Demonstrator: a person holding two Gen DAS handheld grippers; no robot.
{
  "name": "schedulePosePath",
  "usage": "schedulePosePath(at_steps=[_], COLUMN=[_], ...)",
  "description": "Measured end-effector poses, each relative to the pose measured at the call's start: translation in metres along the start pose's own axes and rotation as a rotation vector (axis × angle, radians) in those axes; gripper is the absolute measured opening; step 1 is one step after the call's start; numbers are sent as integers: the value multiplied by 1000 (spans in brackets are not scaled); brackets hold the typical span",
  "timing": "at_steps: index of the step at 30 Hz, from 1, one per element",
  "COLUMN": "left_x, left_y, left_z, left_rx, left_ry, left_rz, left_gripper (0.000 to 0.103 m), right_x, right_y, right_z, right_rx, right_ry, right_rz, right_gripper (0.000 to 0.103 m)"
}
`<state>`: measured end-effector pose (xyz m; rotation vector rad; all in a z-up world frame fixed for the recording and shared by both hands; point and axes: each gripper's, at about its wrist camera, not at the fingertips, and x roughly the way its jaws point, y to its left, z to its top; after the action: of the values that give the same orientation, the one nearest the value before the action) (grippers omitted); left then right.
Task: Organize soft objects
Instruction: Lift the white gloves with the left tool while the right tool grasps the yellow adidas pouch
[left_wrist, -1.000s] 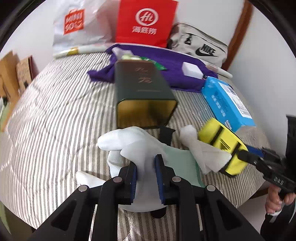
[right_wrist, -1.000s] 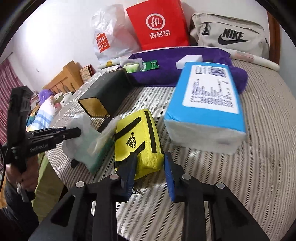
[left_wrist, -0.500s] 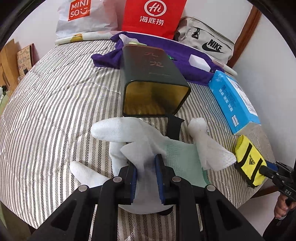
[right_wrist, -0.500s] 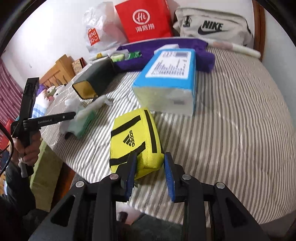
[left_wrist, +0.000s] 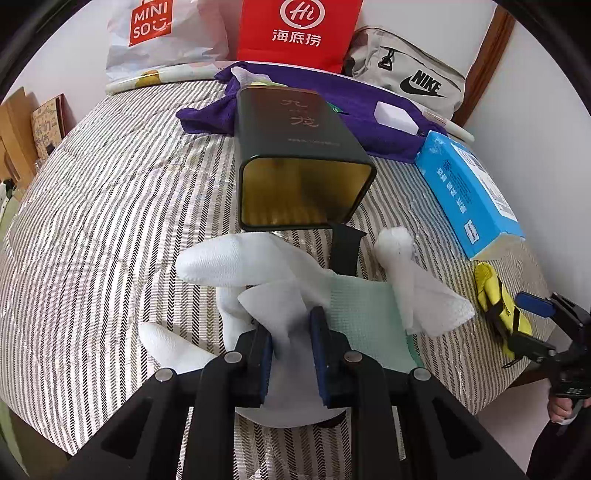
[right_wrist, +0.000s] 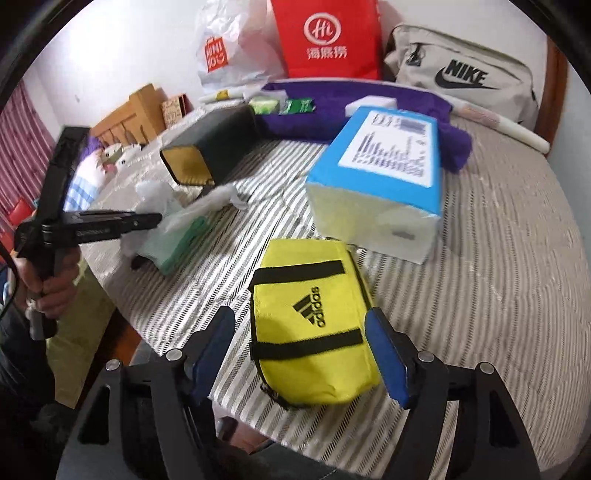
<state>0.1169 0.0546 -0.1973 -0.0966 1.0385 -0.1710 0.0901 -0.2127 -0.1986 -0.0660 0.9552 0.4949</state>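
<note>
Left wrist view: my left gripper (left_wrist: 291, 343) is pinched on a fold of white tissue (left_wrist: 273, 295) at the near edge of the striped bedcover (left_wrist: 110, 206). The tissue lies over a white glove (left_wrist: 221, 262) and a pale green cloth (left_wrist: 364, 314); a second wad of tissue (left_wrist: 417, 284) rests on the cloth's right side. A black strap (left_wrist: 345, 251) runs from under this pile toward the dark green tin (left_wrist: 295, 155), which lies on its side just beyond, its gold-lined mouth facing the pile. To the right of the tin lies a blue tissue pack (left_wrist: 469, 192), and behind the tin a purple towel (left_wrist: 369, 110) carrying a white block (left_wrist: 395, 118).

Right wrist view: my right gripper (right_wrist: 299, 354) is spread wide, one finger on each side of the yellow pouch (right_wrist: 314, 325); neither blue pad (right_wrist: 388, 358) appears to touch it, though motion blur makes this uncertain. The pouch rests on the bedcover near the bed's edge, just in front of the blue tissue pack (right_wrist: 384, 170). The left gripper (right_wrist: 110, 225) is seen at left, holding the pile of white and green soft things (right_wrist: 177, 236).

Background, both views: a white shopping bag (left_wrist: 162, 37), a red paper bag (left_wrist: 299, 29) and a grey sports bag (left_wrist: 410, 77) stand against the wall at the far side of the bed.
</note>
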Motion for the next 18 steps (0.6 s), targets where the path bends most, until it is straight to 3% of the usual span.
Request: schedulePosePath(at_steps=[9, 11, 18], left_x=[1, 1, 1], left_y=[-3, -1, 0], left_z=[1, 1, 1], left_rx=[14, 7, 3], left_ry=[3, 2, 8], left_rz=[6, -4, -24], left_gripper=[20, 20, 25], right_x=[24, 23, 18], right_y=[-10, -18, -26], right_z=[0, -1, -2], right_rx=[30, 62, 112], right_ry=[27, 19, 15], right_rz=[-65, -43, -18], right_gripper=[76, 75, 61])
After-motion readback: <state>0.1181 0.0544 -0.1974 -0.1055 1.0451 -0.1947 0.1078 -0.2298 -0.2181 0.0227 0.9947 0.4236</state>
